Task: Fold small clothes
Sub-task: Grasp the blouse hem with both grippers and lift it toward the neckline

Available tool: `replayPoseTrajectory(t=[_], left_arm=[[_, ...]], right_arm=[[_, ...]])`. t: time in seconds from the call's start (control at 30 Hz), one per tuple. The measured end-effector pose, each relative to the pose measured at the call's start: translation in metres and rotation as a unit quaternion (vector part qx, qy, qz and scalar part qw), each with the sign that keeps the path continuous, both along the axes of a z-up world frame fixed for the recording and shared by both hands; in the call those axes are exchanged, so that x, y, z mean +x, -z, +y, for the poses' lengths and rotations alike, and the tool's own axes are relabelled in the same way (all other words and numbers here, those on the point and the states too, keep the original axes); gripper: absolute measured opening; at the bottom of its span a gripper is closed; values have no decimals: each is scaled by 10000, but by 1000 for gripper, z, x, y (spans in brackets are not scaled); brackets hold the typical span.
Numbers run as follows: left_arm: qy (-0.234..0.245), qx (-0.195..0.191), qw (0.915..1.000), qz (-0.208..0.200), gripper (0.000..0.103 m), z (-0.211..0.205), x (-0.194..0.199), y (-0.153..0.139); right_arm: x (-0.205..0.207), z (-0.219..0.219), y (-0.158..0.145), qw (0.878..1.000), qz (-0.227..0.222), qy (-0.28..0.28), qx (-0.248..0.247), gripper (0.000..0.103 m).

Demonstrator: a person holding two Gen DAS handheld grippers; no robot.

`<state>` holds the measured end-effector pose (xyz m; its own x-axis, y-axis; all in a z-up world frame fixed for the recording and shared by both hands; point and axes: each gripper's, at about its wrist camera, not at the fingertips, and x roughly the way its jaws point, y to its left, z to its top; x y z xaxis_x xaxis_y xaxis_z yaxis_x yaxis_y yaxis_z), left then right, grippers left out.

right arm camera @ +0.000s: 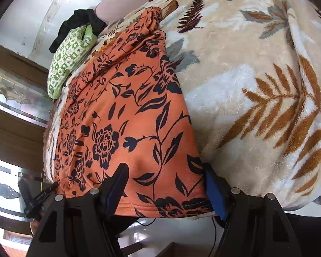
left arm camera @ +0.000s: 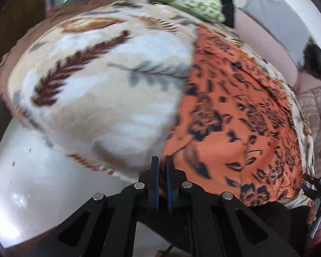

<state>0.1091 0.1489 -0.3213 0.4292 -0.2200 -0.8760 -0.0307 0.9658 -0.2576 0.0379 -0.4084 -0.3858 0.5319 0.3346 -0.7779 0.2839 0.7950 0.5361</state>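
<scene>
An orange garment with a black flower print [right arm camera: 126, 115] lies flat on a cream leaf-pattern blanket [right arm camera: 246, 81]. It also shows in the left wrist view [left arm camera: 235, 111], blurred. My right gripper [right arm camera: 164, 173] is open, its blue pads [right arm camera: 214, 184] spread on either side of the garment's near hem. My left gripper [left arm camera: 162, 162] has its fingers nearly together at the garment's near left corner; whether cloth is between them is not clear. The right gripper also shows in the left wrist view [left arm camera: 316, 186] at the far right.
A green-and-white patterned cloth [right arm camera: 68, 60] and a black garment [right arm camera: 79, 23] sit at the blanket's far end. The blanket [left arm camera: 96, 81] hangs over a white floor [left arm camera: 32, 182]. A wooden frame with glass [right arm camera: 15, 98] stands to the left.
</scene>
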Motion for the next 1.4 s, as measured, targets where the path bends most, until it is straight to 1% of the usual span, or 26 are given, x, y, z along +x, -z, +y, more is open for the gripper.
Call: replayPoseTrajectory(t=[0.07,0.1,0.17,0.2,0.23,0.27,0.37,0.47,0.5,0.53,0.57,0.6,0.63,0.67,0.77,0.83,0.93,1.0,1.03,1.07,1.13,1.17,1.2,1.23,1.33,1.4], left_arm=[[-117,134,9998,-31,5,7,-1,0],[-214,-23,9997,-70,7,12,-1,-1],[-289,-606,9977,-82,24,17,2,-1],[-289,-772,9966,-71,57,14,5,0],[-277,-839,9961,-50,84,9,9,1],[-214,-836,9962,-97,85,4,12,2],[47,-622,9979,-151,85,-18,27,9],[582,-508,9969,-158,84,-37,34,18],[707,-509,9961,-152,78,-42,34,20],[830,-509,9952,-137,51,-46,33,21],[943,-438,9945,-91,29,-51,32,22],[1002,-282,9945,-109,28,-54,32,21],[1084,-222,9938,-145,21,-56,30,19],[1186,-268,9925,-160,11,-57,31,18],[1332,-439,9900,-157,9,-54,32,11],[1358,-616,9884,-285,9,-47,33,3],[1423,-437,9883,-326,11,-47,37,1],[1489,-362,9880,-201,20,-50,42,6],[1515,-359,9878,-95,33,-52,44,11],[1537,-373,9874,-32,39,-54,44,14],[1612,-391,9861,-20,40,-59,43,19],[1670,-404,9851,-69,40,-58,39,18],[1727,-468,9838,-96,34,-58,38,16],[1776,-560,9825,-86,10,-57,37,16],[1830,-684,9807,58,7,-57,41,12],[1952,-948,9762,-24,7,-56,42,0]], right_arm=[[-1,-2,2,9999,-20,38,96,73],[-1,-2,2,9999,-17,61,127,73],[0,-3,3,9999,-7,98,143,73],[0,-2,2,9999,6,92,107,73],[1,1,2,9999,16,80,64,73],[0,0,2,10000,26,64,34,73],[1,3,2,10000,32,23,-37,76],[-1,9,2,9998,-39,-12,-197,76],[-2,13,1,9995,-65,-85,-301,76],[-2,15,1,9990,-72,-169,-400,73],[-2,21,-1,9975,-62,-276,-652,60],[-2,25,-3,9954,-30,-345,-891,25],[-1,29,-6,9927,-4,-423,-1132,6],[-1,31,-8,9927,-54,-573,-1063,7],[1,35,-20,9921,-223,-728,-1000,7],[3,33,-28,9934,-336,-708,-839,7],[10,29,-30,9944,-315,-796,-618,11],[17,33,-20,9910,184,-848,-1021,11],[20,36,-14,9883,434,-891,-1158,11],[21,39,-11,9871,556,-886,-1210,12],[21,42,-10,9873,494,-868,-1235,13],[21,43,-9,9870,478,-880,-1256,13],[22,45,-9,9864,462,-905,-1289,14],[21,47,-10,9855,396,-982,-1323,14],[17,43,-13,9888,212,-1025,-1064,10],[16,38,-23,9923,88,-968,-765,9]])
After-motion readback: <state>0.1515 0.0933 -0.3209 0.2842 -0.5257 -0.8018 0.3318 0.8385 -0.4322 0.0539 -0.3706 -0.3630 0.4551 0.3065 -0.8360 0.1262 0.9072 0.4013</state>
